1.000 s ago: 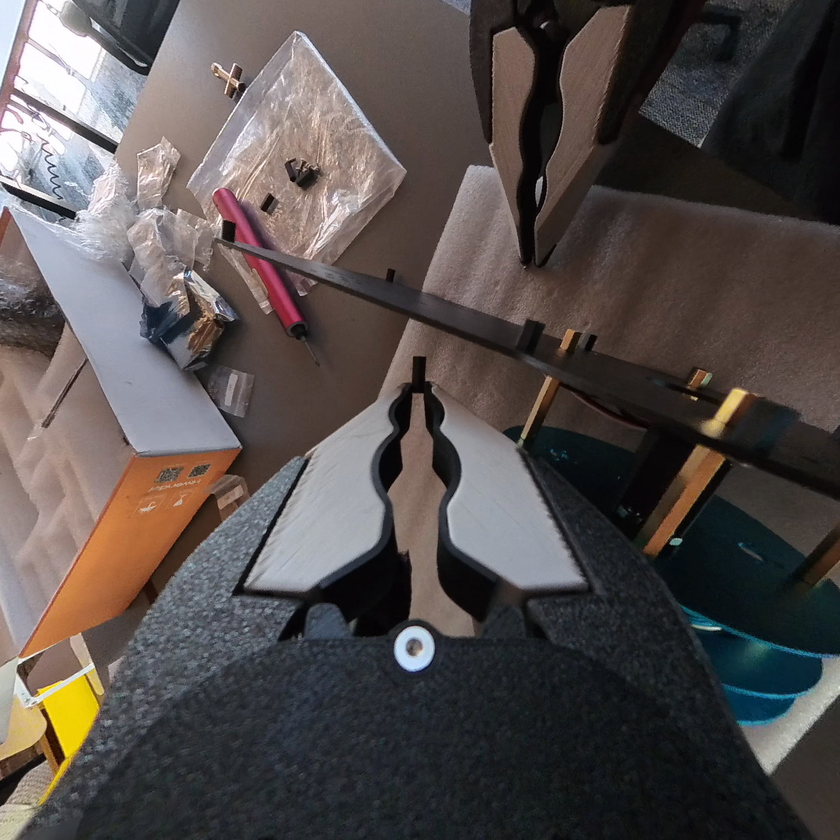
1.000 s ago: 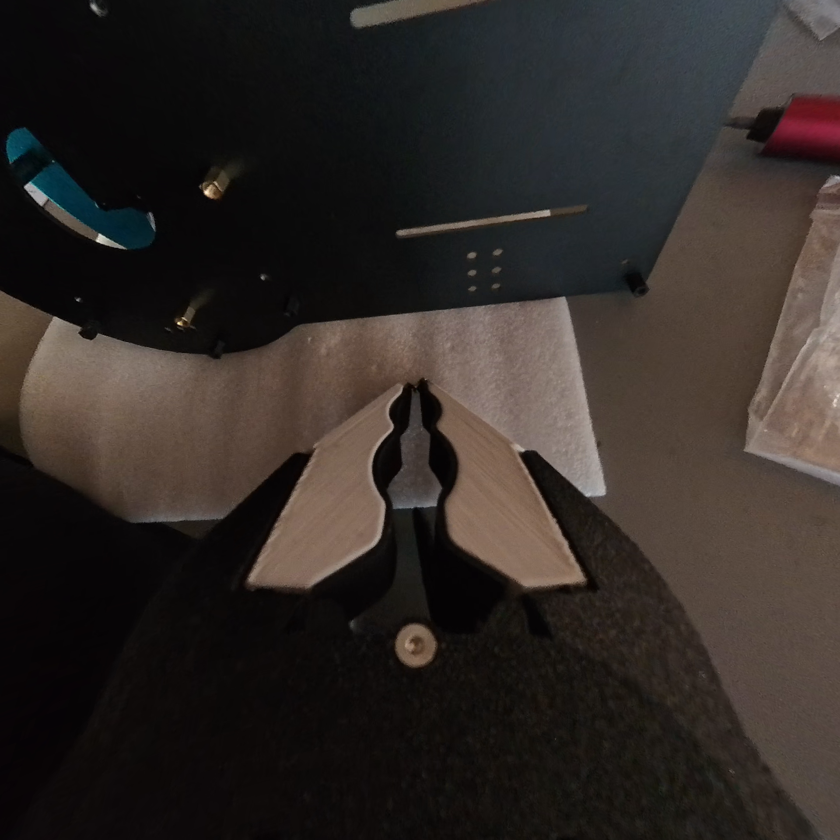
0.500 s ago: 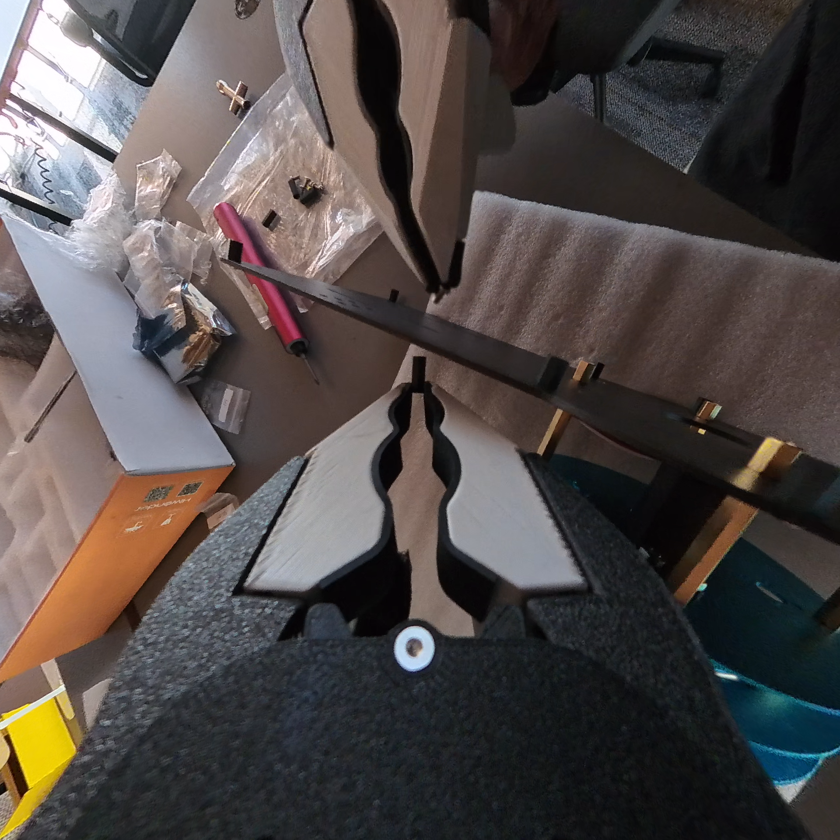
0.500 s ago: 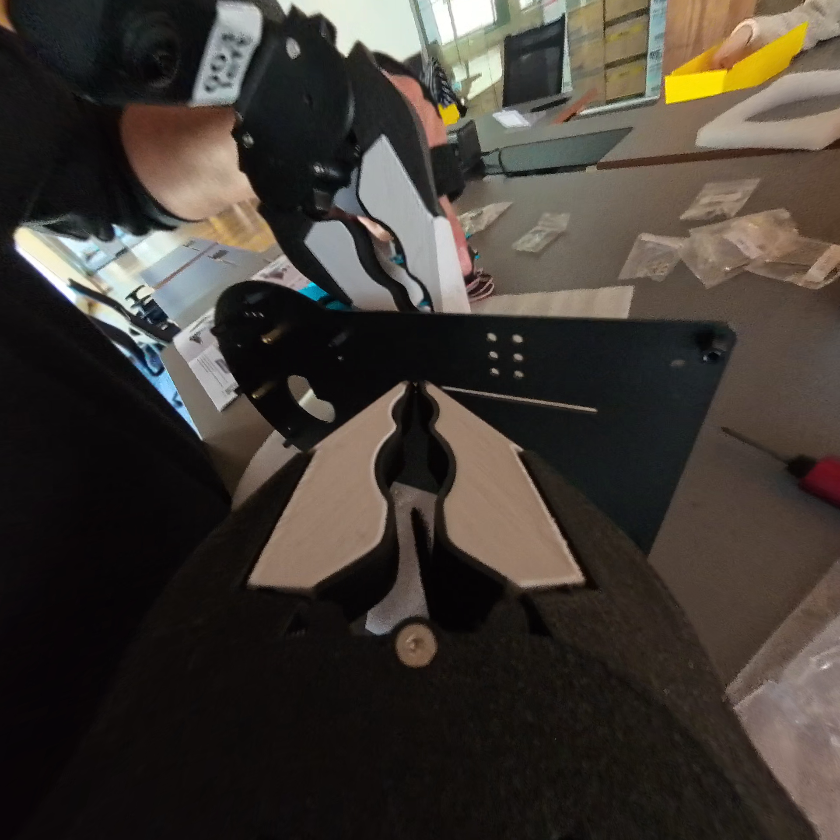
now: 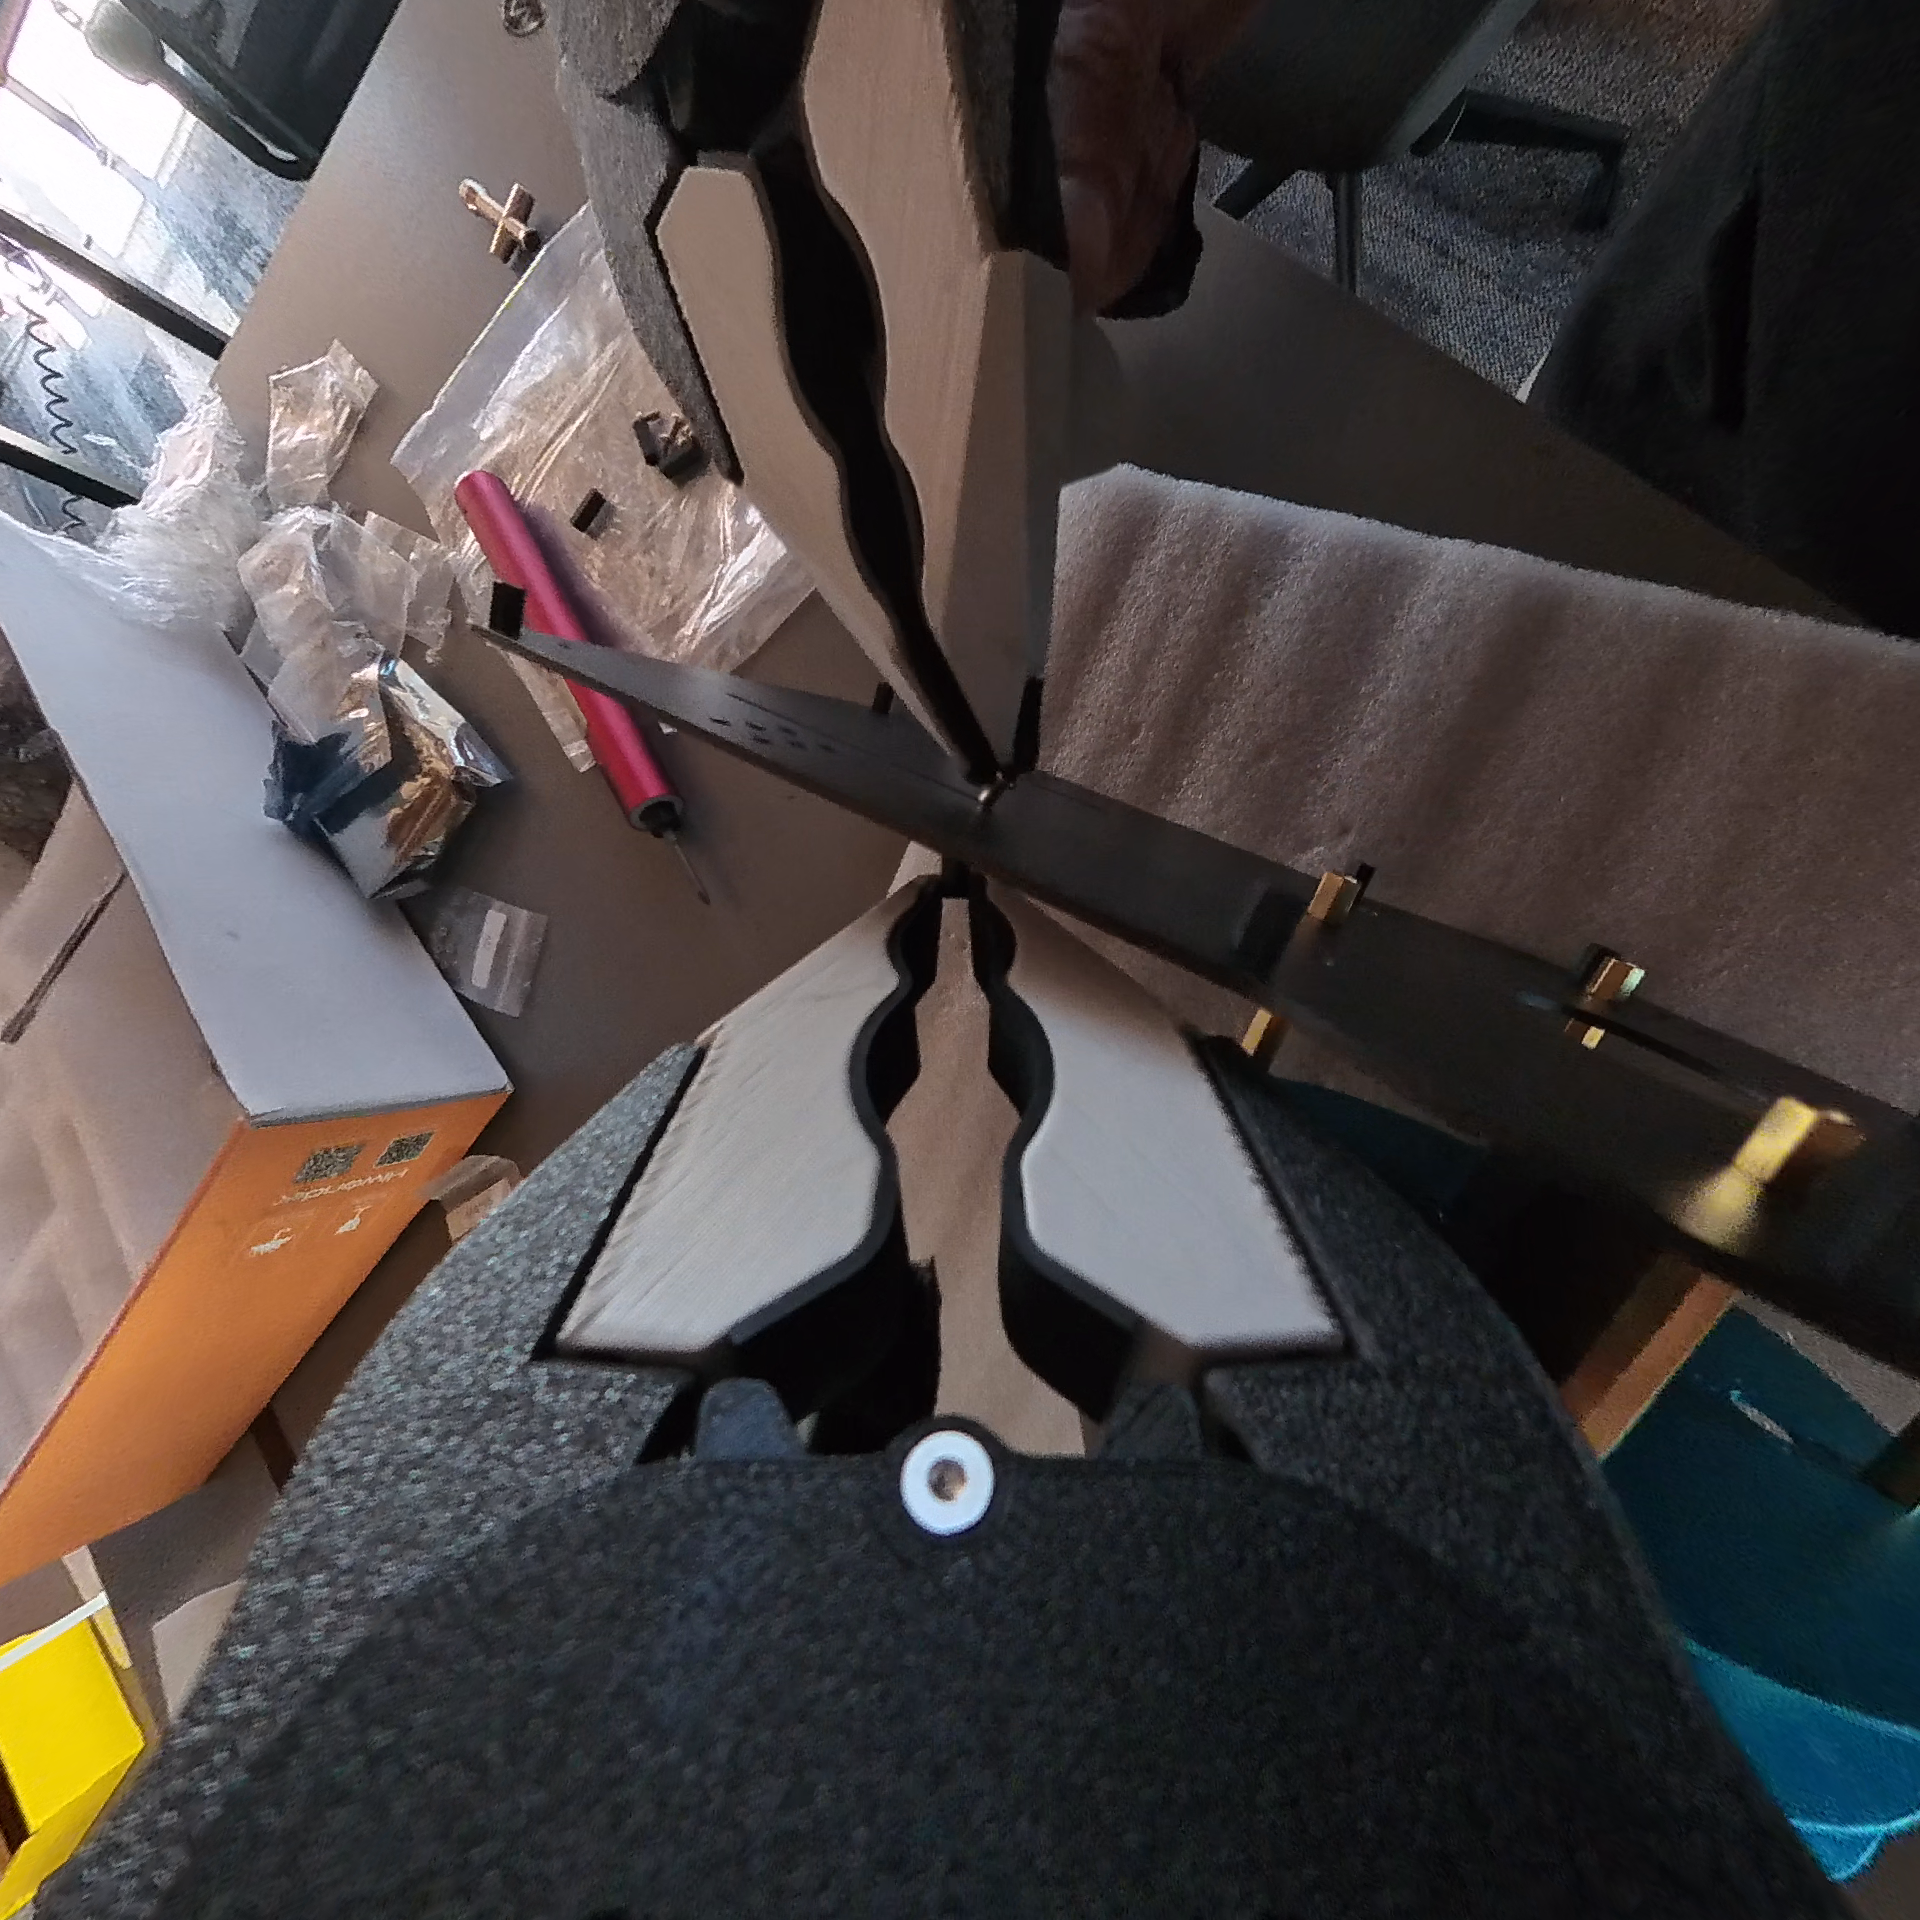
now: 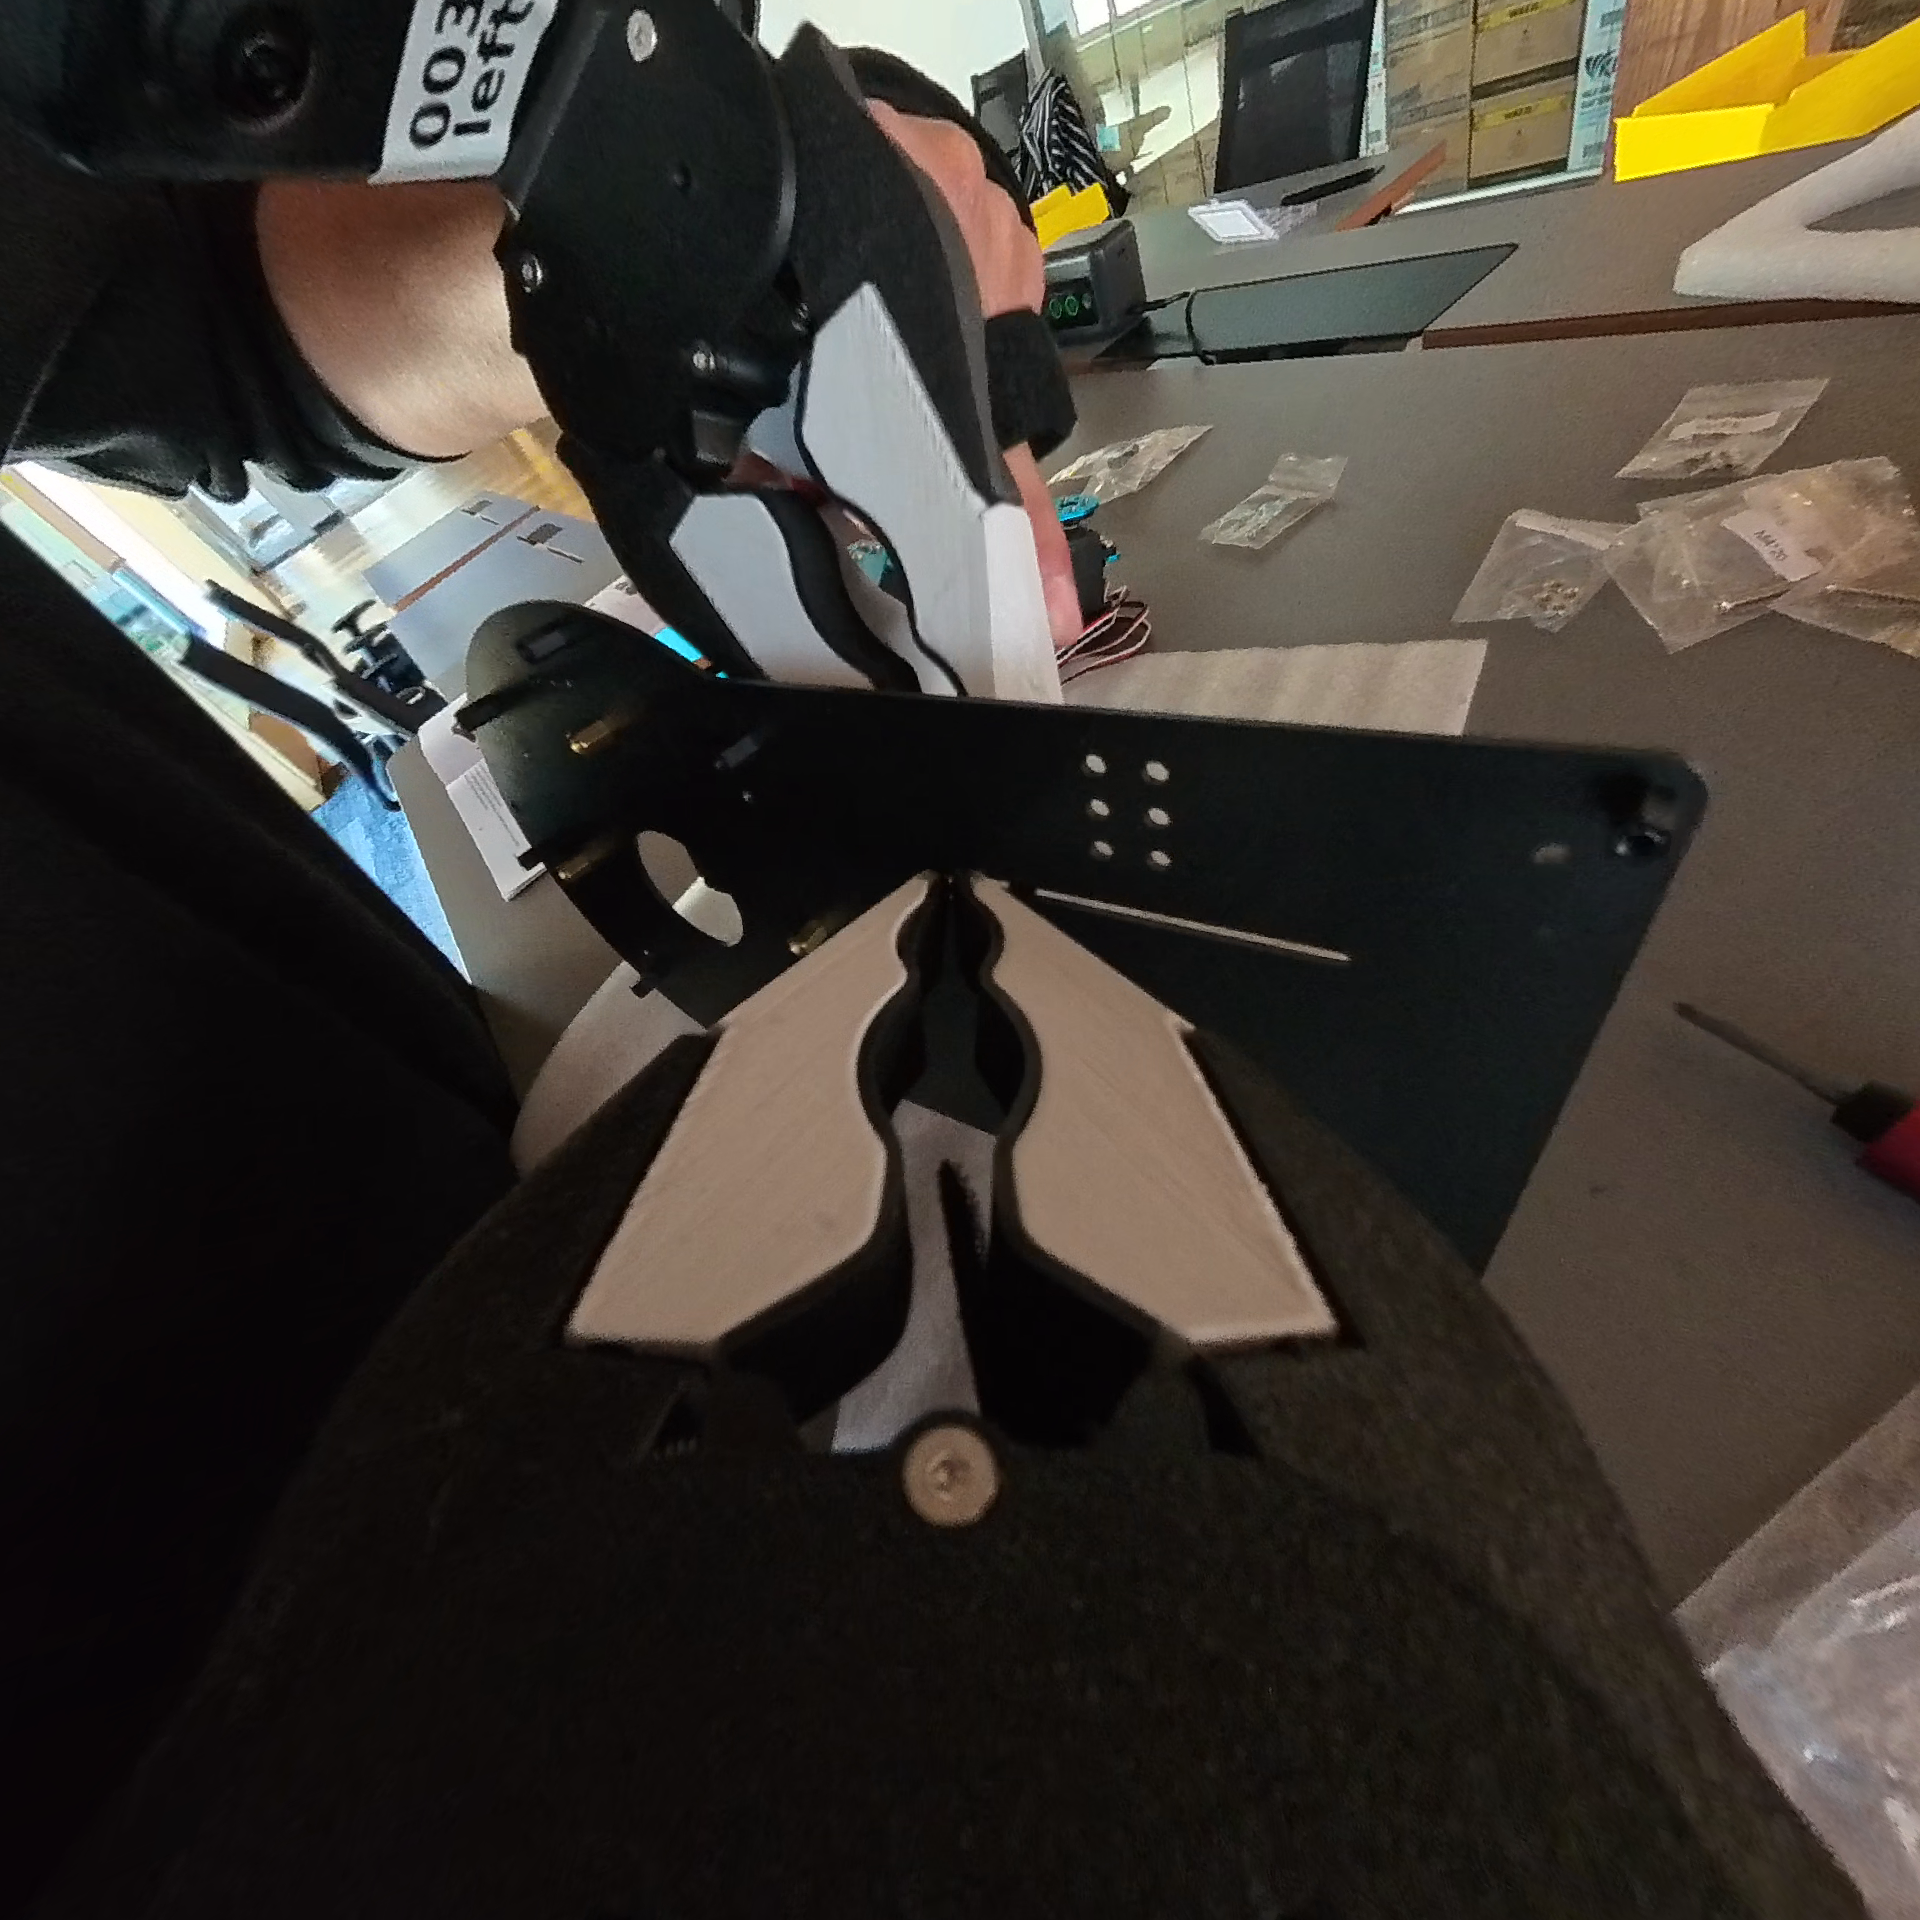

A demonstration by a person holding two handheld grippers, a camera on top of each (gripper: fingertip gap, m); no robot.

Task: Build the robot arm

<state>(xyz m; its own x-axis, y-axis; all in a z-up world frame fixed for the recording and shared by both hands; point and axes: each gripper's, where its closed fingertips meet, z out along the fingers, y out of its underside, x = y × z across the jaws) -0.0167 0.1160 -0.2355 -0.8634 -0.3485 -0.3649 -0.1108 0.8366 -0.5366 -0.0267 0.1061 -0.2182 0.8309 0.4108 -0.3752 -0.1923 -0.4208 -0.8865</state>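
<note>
Left gripper (image 5: pixel 956 896), fingers drawn together on what looks like a small black post (image 5: pixel 951 883), meets the near edge of a flat black metal plate with slots and drilled holes (image 5: pixel 1143 873). The plate stands raised on brass standoffs (image 5: pixel 1330 894) over a teal disc (image 5: pixel 1766 1507).

From the opposite side the right gripper (image 6: pixel 961 883) comes down with its fingers closed on nothing, tips touching the plate almost directly across from the left gripper's. Whether the tips press on the plate cannot be told.

Under the plate and beyond it, a white foam sheet (image 5: pixel 1455 727) covers the grey tabletop (image 5: pixel 831 883). Past the plate's far corner lies a red-handled screwdriver (image 5: pixel 582 644), partly on a clear plastic bag holding small black parts (image 5: pixel 582 416). Beside the screwdriver, farther from the plate, sit crumpled silver wrappers (image 5: pixel 364 748) and a long orange-and-white cardboard box (image 5: pixel 260 987).

In the right wrist view, small clear bags of hardware (image 6: pixel 1714 561) are scattered well behind the plate, with a yellow bin (image 6: pixel 1714 114) at the back.
</note>
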